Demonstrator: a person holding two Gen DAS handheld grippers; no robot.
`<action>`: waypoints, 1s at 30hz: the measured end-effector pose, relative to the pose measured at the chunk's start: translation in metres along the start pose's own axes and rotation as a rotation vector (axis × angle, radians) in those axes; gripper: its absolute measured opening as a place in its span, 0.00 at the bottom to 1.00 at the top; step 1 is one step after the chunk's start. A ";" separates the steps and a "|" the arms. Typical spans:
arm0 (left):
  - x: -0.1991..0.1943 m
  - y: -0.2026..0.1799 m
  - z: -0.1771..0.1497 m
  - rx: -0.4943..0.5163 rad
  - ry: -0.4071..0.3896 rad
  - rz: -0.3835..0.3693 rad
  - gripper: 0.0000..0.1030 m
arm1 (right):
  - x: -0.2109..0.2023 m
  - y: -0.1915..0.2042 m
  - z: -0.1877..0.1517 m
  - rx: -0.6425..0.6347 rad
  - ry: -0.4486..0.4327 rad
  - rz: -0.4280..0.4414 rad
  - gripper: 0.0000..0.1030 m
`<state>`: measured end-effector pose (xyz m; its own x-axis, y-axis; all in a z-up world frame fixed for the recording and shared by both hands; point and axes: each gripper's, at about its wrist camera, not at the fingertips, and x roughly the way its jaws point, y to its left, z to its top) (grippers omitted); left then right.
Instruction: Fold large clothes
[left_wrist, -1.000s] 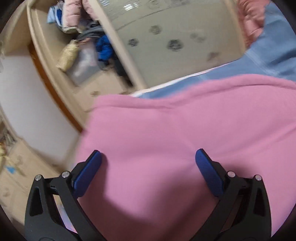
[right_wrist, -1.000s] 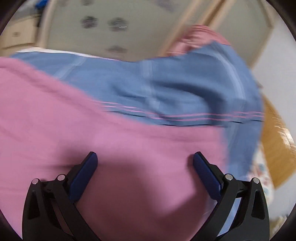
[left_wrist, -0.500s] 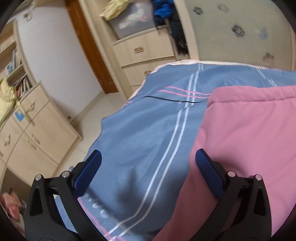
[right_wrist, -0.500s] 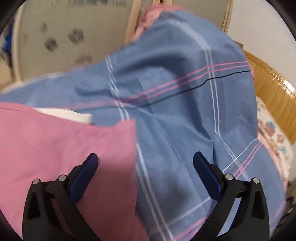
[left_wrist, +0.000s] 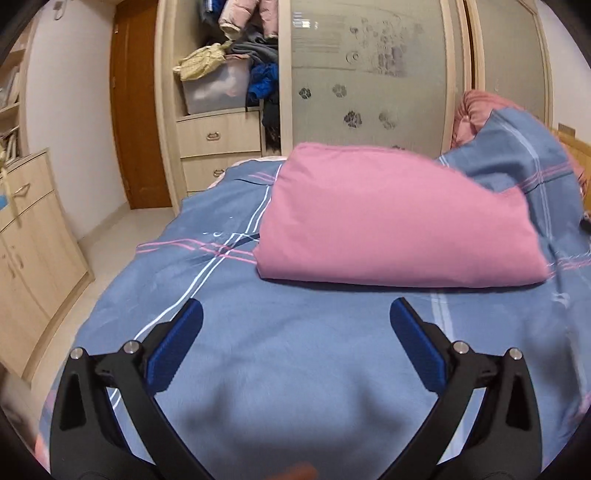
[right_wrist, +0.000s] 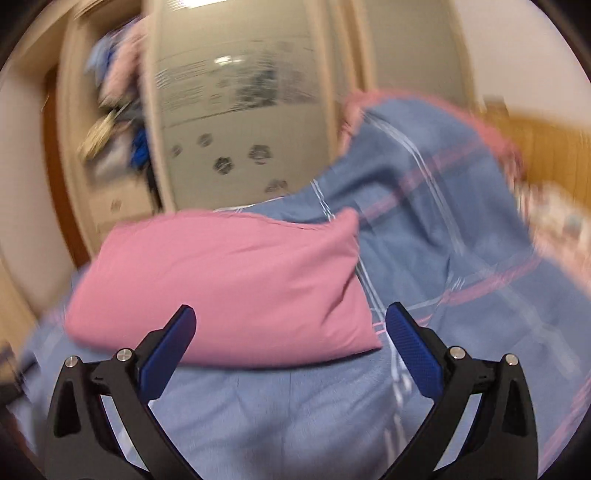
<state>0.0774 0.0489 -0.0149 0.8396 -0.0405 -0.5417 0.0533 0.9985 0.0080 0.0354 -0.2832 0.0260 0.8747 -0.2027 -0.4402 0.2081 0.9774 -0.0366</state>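
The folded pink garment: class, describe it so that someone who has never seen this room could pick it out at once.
Start at the bed covered by a blue sheet with pink and white stripes, in front of the wardrobe's frosted sliding door with paw prints. On that sheet lies the folded pink garment, a plump, plain rectangle. It is the only plain pink thing lying on the striped blue sheet.

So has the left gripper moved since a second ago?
Yes. The left gripper has pulled back from the pink folded cloth, which lies beyond its open fingers, below the wardrobe door.
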 end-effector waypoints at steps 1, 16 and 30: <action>-0.013 -0.006 0.002 -0.005 0.016 0.002 0.98 | -0.016 0.010 -0.004 -0.035 -0.017 -0.016 0.99; -0.126 -0.057 0.016 0.074 -0.086 -0.065 0.98 | -0.090 -0.002 -0.005 0.115 0.065 0.062 0.99; -0.133 -0.054 0.012 0.070 -0.072 -0.048 0.98 | -0.108 0.030 -0.006 0.006 0.068 0.044 0.99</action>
<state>-0.0300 0.0001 0.0670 0.8718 -0.0930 -0.4809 0.1297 0.9906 0.0435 -0.0553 -0.2319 0.0667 0.8514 -0.1550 -0.5010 0.1731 0.9849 -0.0107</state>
